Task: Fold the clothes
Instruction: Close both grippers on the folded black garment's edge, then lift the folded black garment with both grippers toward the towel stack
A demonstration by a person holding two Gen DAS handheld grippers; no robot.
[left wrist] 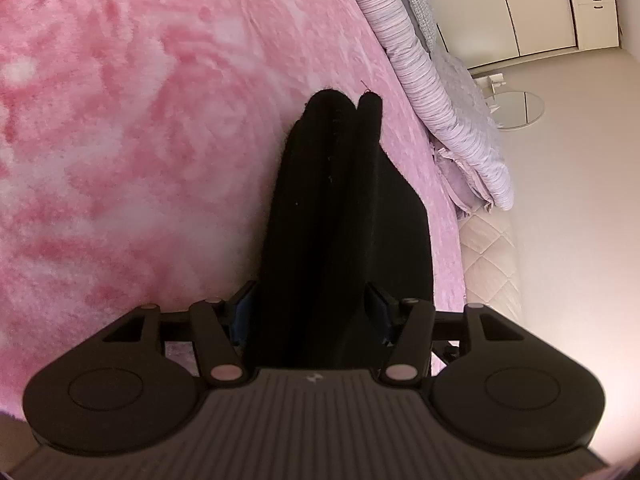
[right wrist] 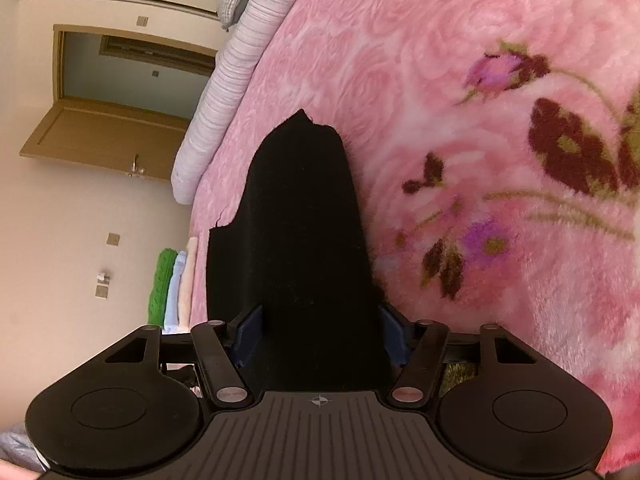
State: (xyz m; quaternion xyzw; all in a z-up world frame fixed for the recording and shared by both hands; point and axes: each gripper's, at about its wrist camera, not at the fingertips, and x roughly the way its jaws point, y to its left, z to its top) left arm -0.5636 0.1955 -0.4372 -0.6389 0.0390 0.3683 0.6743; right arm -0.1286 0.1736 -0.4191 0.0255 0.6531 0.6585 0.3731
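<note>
Pink blanket (left wrist: 120, 120): wide and flat, one edge close by, open room inward. Black garment (left wrist: 340, 200): on blanket near that edge, bunched lengthwise. Left gripper (left wrist: 312, 296), right gripper (right wrist: 320, 316): straddling garment, jaws wide; biting or not, cannot tell. Likely grasp step. Next: pinch firmly, lift, fold inward.
</note>
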